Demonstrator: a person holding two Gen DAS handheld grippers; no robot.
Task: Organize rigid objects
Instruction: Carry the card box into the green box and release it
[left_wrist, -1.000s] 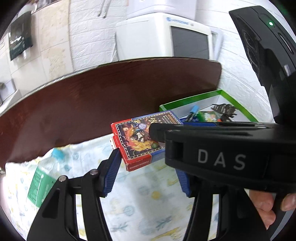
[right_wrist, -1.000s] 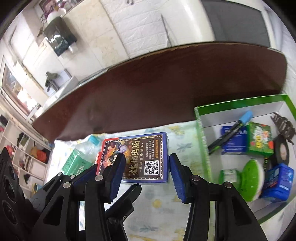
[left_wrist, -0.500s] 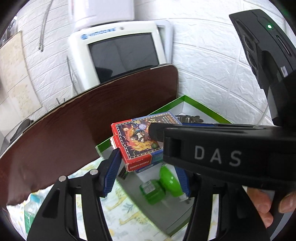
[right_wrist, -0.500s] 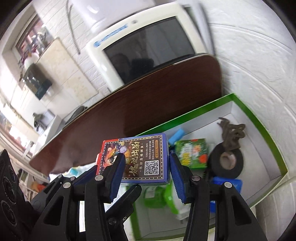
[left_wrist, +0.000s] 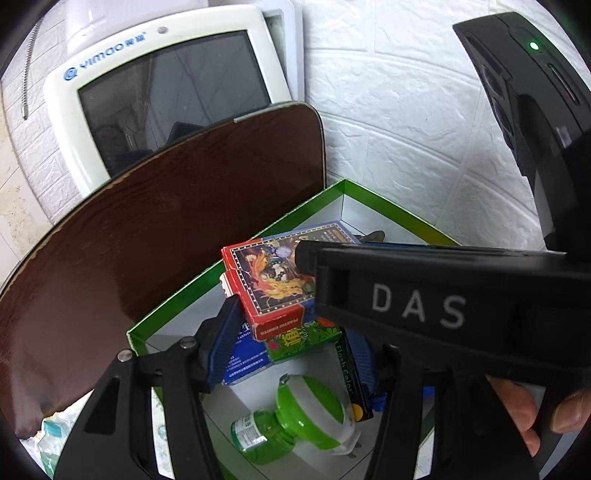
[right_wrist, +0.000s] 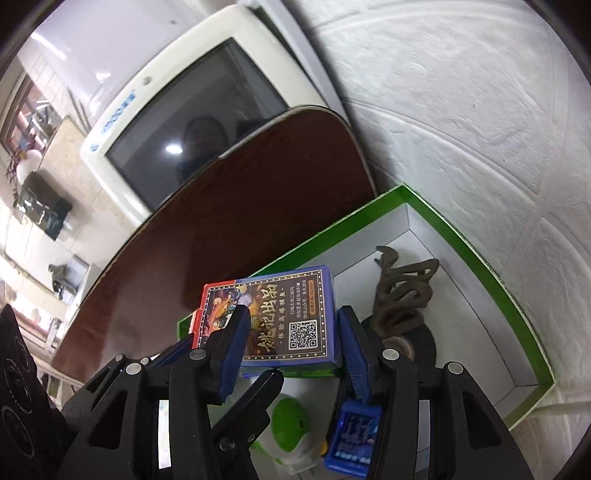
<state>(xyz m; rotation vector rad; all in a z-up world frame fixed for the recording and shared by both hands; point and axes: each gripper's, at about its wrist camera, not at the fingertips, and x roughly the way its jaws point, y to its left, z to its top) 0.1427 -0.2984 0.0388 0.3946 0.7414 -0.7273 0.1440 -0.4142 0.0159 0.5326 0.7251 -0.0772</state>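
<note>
Since a second ago, card box (right_wrist: 284, 321) from cloth to over green tray (right_wrist: 480, 254).

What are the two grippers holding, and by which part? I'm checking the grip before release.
Both hold one card box: the right gripper clamps its blue end's long sides, the left gripper its red end.

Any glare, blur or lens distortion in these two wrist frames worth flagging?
Left wrist view: sharp; fisheye bends the dark brown wooden tabletop; black corner vignette; the black right gripper hides part of the red-and-blue card box. Right wrist view: softer, with a bright reflection on the white-framed monitor screen and washed-out highlights at upper left.
</note>
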